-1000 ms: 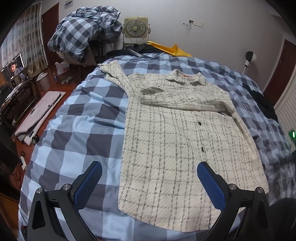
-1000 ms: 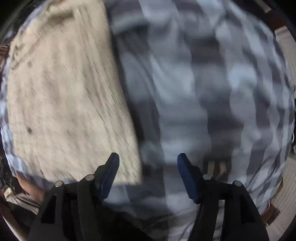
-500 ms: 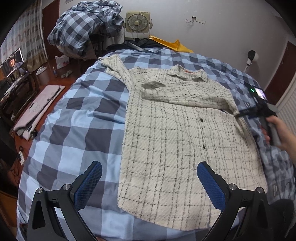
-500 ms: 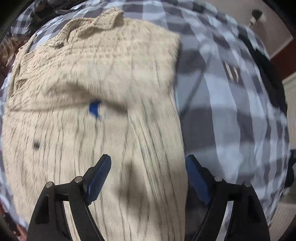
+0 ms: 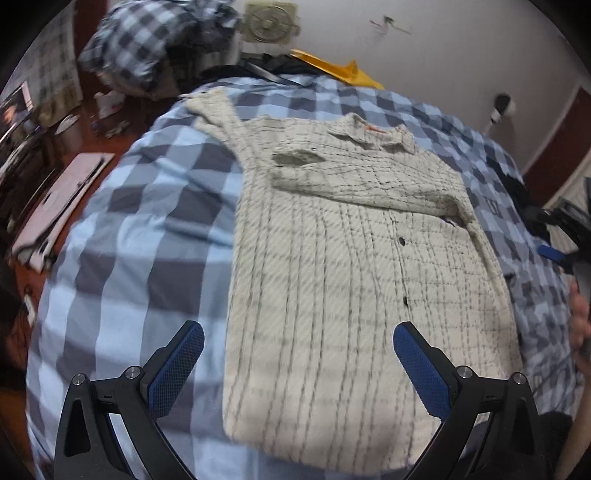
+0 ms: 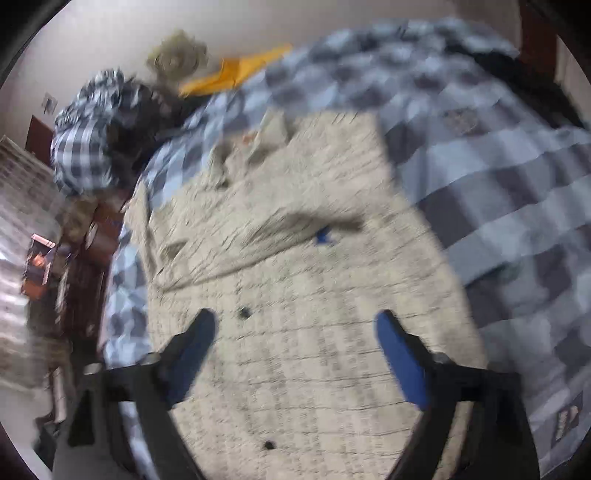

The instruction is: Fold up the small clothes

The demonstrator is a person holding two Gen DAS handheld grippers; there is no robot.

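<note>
A cream checked shirt (image 5: 351,266) lies flat on the blue checked bedspread (image 5: 140,229), collar at the far end, one sleeve folded across the chest and the other stretched out to the far left. My left gripper (image 5: 297,341) hangs open above the shirt's near hem with nothing between its blue pads. In the blurred right wrist view the same shirt (image 6: 295,295) fills the middle, and my right gripper (image 6: 293,325) is above it, jaws opening wide and empty. That right gripper (image 5: 554,251) also shows at the right edge of the left wrist view, held by a hand (image 5: 580,317).
A heap of checked bedding (image 5: 155,48), a small fan (image 5: 269,20) and a yellow object (image 5: 336,72) sit beyond the head of the bed. A dark wooden floor with a pink flat item (image 5: 59,199) lies to the left. A dark red door (image 5: 554,136) stands at right.
The right gripper swung from the bare bedspread over onto the shirt and its jaws widened. The left gripper moved closer over the shirt's hem, still open.
</note>
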